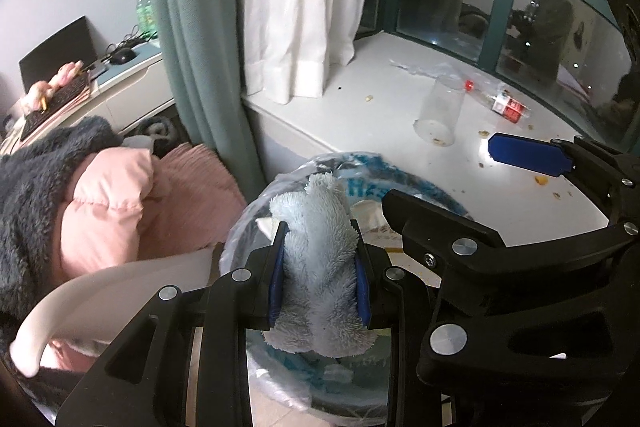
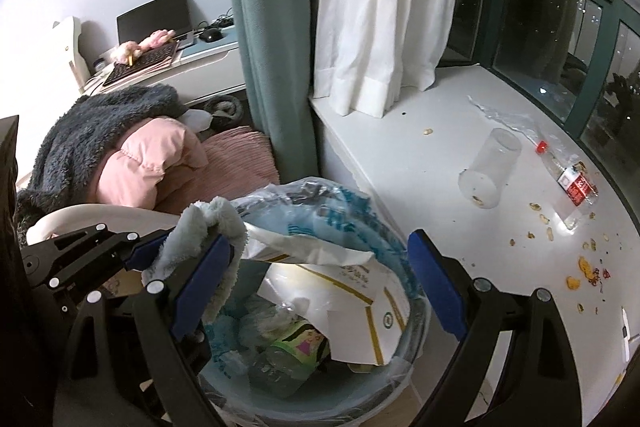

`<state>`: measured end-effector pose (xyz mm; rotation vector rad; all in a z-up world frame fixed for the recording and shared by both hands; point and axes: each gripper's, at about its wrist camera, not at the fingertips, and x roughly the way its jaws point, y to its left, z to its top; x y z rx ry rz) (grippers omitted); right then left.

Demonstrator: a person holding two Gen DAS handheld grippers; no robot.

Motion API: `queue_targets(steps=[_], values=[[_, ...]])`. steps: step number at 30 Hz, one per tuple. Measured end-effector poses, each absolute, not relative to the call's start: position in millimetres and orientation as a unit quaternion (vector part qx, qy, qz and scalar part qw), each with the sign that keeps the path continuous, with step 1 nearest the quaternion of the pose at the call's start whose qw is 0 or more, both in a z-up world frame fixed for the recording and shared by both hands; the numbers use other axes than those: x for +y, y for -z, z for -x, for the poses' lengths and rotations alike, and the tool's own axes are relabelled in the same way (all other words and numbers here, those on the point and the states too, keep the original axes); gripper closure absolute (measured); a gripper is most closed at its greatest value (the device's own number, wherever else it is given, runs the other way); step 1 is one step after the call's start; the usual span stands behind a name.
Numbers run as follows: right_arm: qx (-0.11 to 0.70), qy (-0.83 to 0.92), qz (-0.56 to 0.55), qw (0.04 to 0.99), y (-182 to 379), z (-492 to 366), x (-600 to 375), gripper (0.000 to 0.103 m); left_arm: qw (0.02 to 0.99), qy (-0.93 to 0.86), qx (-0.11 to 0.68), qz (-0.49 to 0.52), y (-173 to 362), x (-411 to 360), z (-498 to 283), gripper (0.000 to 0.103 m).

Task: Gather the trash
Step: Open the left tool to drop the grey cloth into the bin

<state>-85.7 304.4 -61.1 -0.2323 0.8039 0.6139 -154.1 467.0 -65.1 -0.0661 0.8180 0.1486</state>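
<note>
My left gripper is shut on a fluffy light-blue cloth and holds it over the lined trash bin. The cloth also shows in the right wrist view, at the bin's left rim. My right gripper is open and empty above the bin, which holds a white carton and wrappers. On the white sill lie a clear plastic cup on its side, a clear bottle with a red label, a plastic film and several crumbs. The right gripper shows in the left wrist view.
A green curtain and a white curtain hang at the sill's left end. Pink cushions and a dark fleece lie left of the bin. A desk with a laptop stands behind. Dark windows border the sill.
</note>
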Motion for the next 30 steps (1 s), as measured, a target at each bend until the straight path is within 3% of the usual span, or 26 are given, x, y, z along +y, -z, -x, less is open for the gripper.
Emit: queue_targets(steps=[25,28,30], values=[[0.419,-0.26,0.113,0.863,79.8,76.0,279.9,0.016,0.895,-0.049,0.442,0.025,87.9,442.3,132.9,0.075],[0.419,-0.257,0.112,0.864,80.1,76.3,277.0,0.016,0.894,-0.056,0.444,0.028,87.8,442.6,132.3,0.068],[0.419,-0.255,0.107,0.865,79.7,76.2,273.9,0.016,0.894,-0.06,0.442,0.039,86.1,444.6,133.2,0.056]])
